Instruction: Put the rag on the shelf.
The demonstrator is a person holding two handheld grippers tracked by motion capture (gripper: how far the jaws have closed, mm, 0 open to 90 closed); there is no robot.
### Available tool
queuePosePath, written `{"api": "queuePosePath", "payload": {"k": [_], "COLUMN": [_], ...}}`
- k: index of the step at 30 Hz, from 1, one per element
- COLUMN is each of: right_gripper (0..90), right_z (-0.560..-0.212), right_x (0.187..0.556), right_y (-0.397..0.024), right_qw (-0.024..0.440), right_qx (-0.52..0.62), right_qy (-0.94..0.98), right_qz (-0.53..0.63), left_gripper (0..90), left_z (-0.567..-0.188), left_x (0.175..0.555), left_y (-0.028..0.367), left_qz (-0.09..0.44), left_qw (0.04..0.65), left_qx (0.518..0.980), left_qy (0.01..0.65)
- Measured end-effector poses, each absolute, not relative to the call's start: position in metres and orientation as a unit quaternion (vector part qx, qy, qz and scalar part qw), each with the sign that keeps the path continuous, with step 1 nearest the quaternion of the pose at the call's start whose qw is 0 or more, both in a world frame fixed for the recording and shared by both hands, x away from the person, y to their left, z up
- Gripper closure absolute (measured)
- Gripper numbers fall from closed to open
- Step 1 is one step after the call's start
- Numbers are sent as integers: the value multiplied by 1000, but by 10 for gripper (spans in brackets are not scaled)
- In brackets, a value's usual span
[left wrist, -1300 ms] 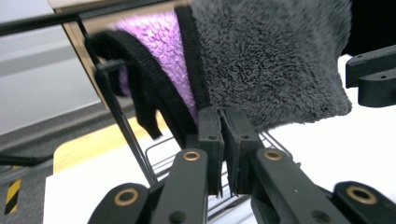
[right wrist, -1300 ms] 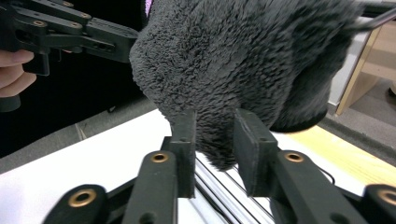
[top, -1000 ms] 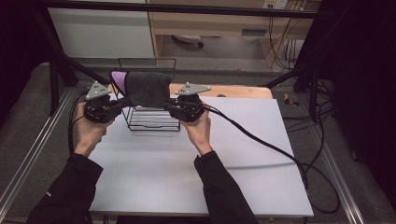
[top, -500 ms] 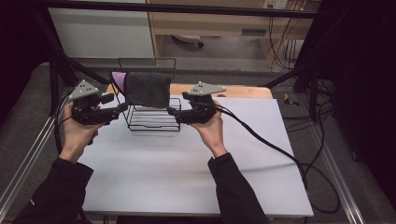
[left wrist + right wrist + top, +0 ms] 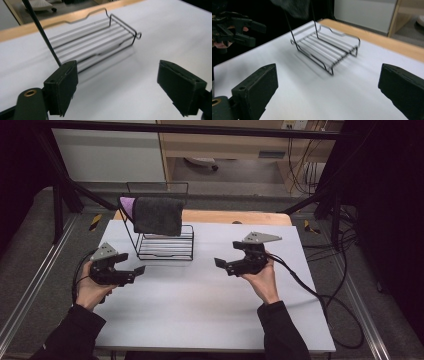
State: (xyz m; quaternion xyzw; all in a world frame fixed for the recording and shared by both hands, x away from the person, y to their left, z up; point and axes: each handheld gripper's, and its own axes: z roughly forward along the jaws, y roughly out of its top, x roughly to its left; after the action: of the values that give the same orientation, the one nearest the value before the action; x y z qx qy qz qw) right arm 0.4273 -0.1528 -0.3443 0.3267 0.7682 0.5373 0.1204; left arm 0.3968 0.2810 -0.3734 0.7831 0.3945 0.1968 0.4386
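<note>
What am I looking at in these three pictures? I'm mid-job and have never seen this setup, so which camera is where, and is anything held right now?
There is no robot arm here: a person holds a two-jaw tool in each hand. The high view looks down on the white table from above the person's side. There the left gripper is at the left and the right gripper at the right. The other two pictures come from cameras riding on those tools; the black blocks at the bottom are each tool's own fingertips.

On the table stands a black wire rack with a dark grey cloth draped over its top bar; something purple peeks out behind the cloth.

Both grippers have just been opening. Their jaws stand wide apart with nothing between them, so nothing is held.
</note>
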Motion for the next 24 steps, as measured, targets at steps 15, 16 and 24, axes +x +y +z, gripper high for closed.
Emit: {"api": "queuePosePath", "payload": {"k": [15,16,24], "right_gripper": [6,6,6], "right_z": [-416,-420,-442], "right_x": [393,391,379], "right_y": [-233,-237,-258], "right_qw": [105,104,105], "right_qx": [364,364,375], "right_qy": [774,775,778], "right_qz": [507,506,492], "left_gripper": [151,151,151], "left_z": [-425,-427,-436], "left_x": [380,380,377], "left_y": [291,292,293], "left_qz": [176,177,182], "left_qw": [425,425,417], "left_qx": [800,800,808], "left_qy": [386,384,375]}}
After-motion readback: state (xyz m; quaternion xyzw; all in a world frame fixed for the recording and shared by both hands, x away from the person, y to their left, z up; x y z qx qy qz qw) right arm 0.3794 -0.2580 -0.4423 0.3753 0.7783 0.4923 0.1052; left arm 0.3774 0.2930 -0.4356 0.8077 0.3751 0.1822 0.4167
